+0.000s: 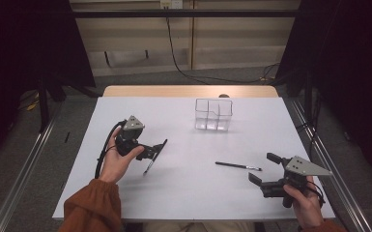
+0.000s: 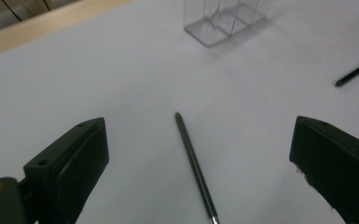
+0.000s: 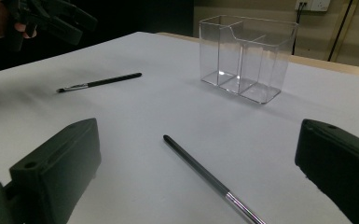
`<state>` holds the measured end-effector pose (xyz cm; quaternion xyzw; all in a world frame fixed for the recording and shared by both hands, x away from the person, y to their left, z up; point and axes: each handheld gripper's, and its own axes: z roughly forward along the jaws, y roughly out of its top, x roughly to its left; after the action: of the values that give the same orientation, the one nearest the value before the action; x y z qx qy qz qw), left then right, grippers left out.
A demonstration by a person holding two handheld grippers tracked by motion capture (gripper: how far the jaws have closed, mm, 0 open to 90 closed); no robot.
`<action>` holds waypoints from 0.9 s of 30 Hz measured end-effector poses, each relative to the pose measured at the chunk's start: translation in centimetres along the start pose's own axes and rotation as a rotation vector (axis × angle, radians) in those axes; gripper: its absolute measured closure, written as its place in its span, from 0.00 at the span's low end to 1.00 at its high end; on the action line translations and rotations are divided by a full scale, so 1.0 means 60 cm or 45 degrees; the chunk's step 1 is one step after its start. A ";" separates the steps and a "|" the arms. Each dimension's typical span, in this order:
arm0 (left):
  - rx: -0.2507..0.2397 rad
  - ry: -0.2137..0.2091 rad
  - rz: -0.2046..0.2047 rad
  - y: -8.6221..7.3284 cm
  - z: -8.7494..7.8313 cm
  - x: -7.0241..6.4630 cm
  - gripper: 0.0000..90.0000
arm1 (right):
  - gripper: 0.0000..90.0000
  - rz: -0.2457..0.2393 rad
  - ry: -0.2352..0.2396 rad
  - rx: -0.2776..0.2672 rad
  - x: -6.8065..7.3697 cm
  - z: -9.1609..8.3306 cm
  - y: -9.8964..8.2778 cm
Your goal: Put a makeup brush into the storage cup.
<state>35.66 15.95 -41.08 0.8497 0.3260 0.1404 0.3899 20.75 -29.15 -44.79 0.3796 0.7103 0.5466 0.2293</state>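
Two thin black makeup brushes lie flat on the white table (image 1: 125,193), presumably staged for the clear three-compartment acrylic holder (image 1: 213,114) standing near the far edge. Left gripper (image 1: 158,151), jaws released and empty, hovers over the left brush (image 2: 195,164), framing it for a pinch. Right gripper (image 1: 263,169), also spread and empty, faces the right brush (image 1: 238,166) near the right edge. Open table lies between both brushes and the holder.

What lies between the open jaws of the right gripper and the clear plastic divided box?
In the right gripper view, a thin black brush lies on the white table between the right gripper and the clear box.
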 end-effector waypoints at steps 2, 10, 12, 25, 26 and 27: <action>0.034 -0.005 -0.003 0.005 -0.001 0.002 0.05 | 0.00 -0.001 -0.001 0.001 0.000 0.000 0.000; 0.173 0.009 -0.009 0.020 0.003 0.003 0.05 | 0.00 0.002 0.012 0.006 0.001 0.000 0.000; 0.258 0.006 -0.010 0.021 0.006 0.002 0.05 | 0.00 0.004 0.012 0.006 0.000 0.001 -0.001; 0.465 -0.041 -0.026 0.024 0.027 -0.002 0.06 | 0.00 -0.002 0.018 0.010 0.001 0.001 0.000; 0.472 -0.032 -0.022 0.025 0.028 -0.004 0.06 | 0.00 -0.002 0.018 0.010 0.001 0.001 0.000; 0.489 -0.031 -0.020 0.025 0.030 -0.004 0.06 | 0.00 -0.003 0.018 0.009 0.001 0.001 0.000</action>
<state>37.03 14.02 -41.10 0.9076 0.3485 0.0623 0.2256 20.72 -29.08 -44.82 0.3755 0.7144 0.5465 0.2236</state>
